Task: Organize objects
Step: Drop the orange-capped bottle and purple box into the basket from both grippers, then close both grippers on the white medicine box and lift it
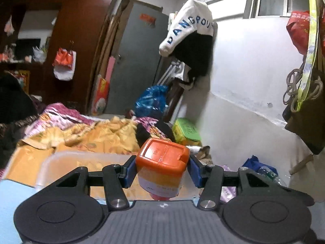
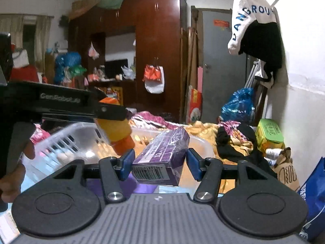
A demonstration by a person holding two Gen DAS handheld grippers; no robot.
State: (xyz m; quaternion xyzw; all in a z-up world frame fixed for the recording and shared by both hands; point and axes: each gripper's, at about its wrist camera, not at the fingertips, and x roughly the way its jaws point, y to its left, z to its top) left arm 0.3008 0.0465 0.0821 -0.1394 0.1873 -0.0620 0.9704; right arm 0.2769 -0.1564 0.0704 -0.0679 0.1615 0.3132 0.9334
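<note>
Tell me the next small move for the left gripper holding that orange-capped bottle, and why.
Probably lower it and open the jaws. The left gripper clamps the orange-capped bottle directly above the clear plastic basket. The right wrist view shows the bottle hanging over the basket's inside, not yet set down.

Bed [image 2: 205, 128]: orange quilt [image 1: 97, 136], clear basket [image 2: 67, 140], green box [image 2: 268, 134]

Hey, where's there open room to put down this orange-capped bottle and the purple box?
The clear bin's floor looks mostly bare behind the purple box, right of the orange-capped bottle. The bin's left end holds some items. The yellow bedspread is open beyond the bin; near the green box it is crowded.
</note>
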